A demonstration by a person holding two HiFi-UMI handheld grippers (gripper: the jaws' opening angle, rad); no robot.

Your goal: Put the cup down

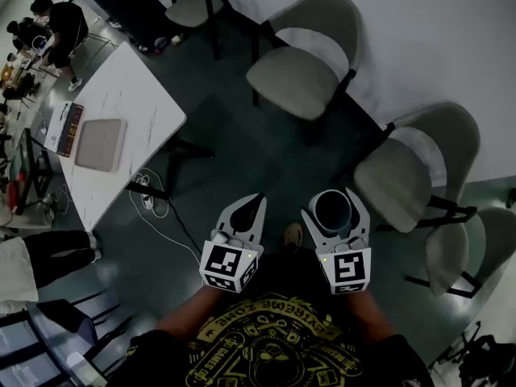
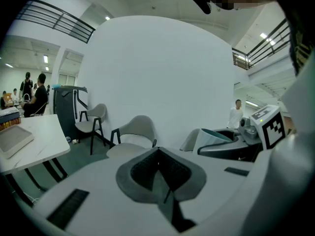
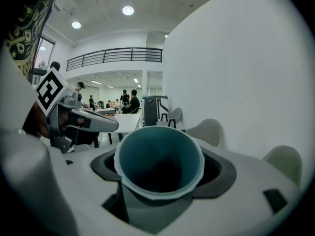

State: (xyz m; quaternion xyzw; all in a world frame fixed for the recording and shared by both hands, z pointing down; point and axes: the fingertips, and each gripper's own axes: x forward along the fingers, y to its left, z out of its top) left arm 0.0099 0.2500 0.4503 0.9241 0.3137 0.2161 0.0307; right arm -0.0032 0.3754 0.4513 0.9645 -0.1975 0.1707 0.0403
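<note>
Head view: the cup (image 1: pixel 330 210) was seen clasped between the widely spread jaws of the right gripper (image 1: pixel 334 202), above the dark floor (image 1: pixel 230 147); the left gripper (image 1: pixel 255 203) was held just beside it.
Left gripper view: its jaws were found pressed together, nothing between them; the cup was seen off to the right.
Right gripper view: the cup's teal mouth was turned toward the camera, its sides pressed by both jaws.

We are looking at a large open office or lab hall: a white table (image 1: pixel 129 95), grey chairs (image 1: pixel 302 67) along a white wall (image 1: pixel 435 39), people (image 1: pixel 58 24) gathered at far desks, and an upper gallery with a railing (image 3: pixel 114 55) under ceiling lights (image 3: pixel 128 10).
</note>
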